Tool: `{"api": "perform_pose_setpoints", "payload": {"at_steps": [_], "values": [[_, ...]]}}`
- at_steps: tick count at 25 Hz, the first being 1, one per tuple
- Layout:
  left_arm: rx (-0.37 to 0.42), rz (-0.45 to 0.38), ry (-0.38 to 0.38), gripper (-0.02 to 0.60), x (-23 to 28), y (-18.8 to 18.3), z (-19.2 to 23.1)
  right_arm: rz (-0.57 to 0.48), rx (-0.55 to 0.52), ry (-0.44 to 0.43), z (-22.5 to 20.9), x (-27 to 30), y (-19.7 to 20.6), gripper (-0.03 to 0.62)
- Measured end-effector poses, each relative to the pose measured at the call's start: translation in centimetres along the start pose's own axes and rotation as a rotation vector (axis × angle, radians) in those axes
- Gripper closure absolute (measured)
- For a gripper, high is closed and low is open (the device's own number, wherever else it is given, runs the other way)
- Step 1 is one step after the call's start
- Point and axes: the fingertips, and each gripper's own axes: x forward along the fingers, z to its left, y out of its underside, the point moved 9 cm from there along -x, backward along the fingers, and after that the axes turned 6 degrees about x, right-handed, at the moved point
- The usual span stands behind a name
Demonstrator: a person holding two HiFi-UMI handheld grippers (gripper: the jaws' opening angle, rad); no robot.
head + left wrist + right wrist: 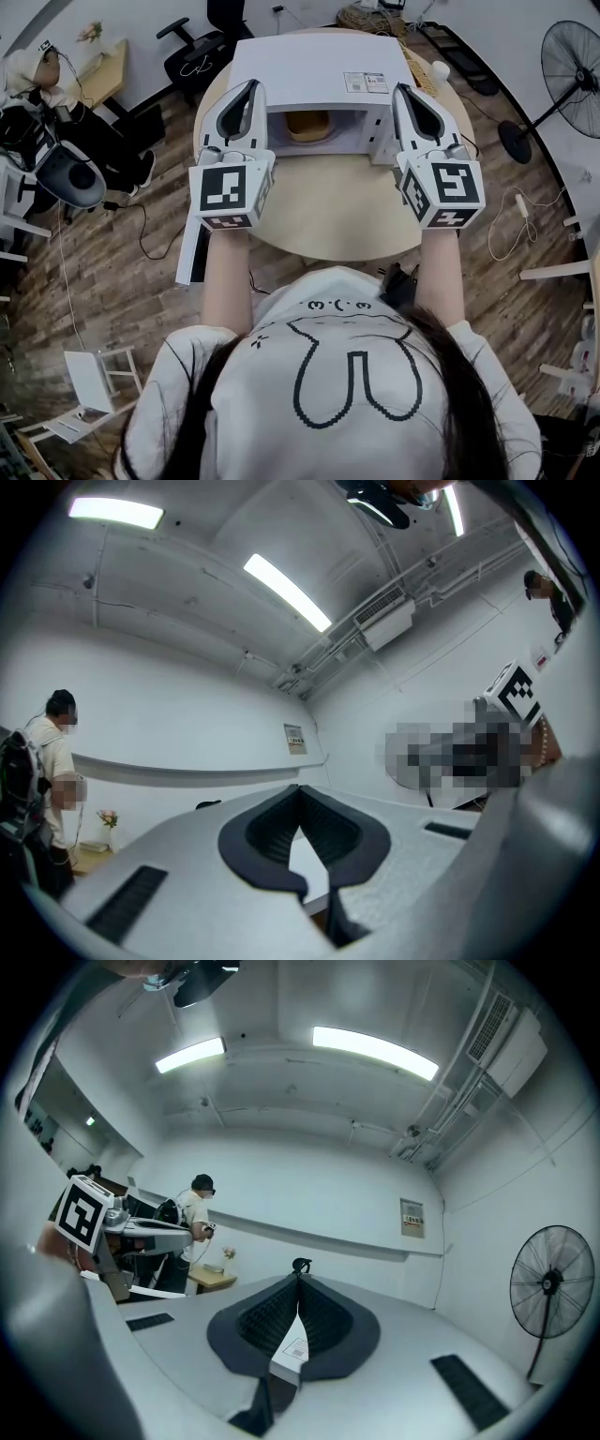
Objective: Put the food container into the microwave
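Holding both grippers raised before a white microwave (319, 66) on a round table (347, 220), a person in a white printed top looks down on the oven's open front, where the tan food container (307, 125) sits inside the cavity, left of its middle. The left gripper (251, 89) is poised by the left edge of the opening and the right gripper (403, 92) by the right edge, each well apart from the container, their marker cubes nearest the camera. Seen in the left gripper view, that tool's dark ribbed pads meet at the tips with only a narrow slot below them, and nothing is held. The right gripper view shows the same: tips pressed together and empty, with a white labelled surface showing through the gap beneath. A standing fan (570, 67) is on the wooden floor to the right of the table, and a black office chair (199, 54) is beyond it on the left. Another person (197, 1211) stands by a desk along the far wall
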Motion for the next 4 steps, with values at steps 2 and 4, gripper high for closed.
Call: {"api": "perform_pose_setpoints", "payload": {"at_steps": [2, 4], "values": [[0.000, 0.001, -0.004, 0.574, -0.10, 0.00, 0.11, 0.000, -0.001, 0.002, 0.03, -0.06, -0.01, 0.565], [-0.003, 0.001, -0.006, 0.574, -0.22, 0.02, 0.19, -0.001, -0.004, 0.002, 0.15, -0.12, -0.03, 0.565]]}}
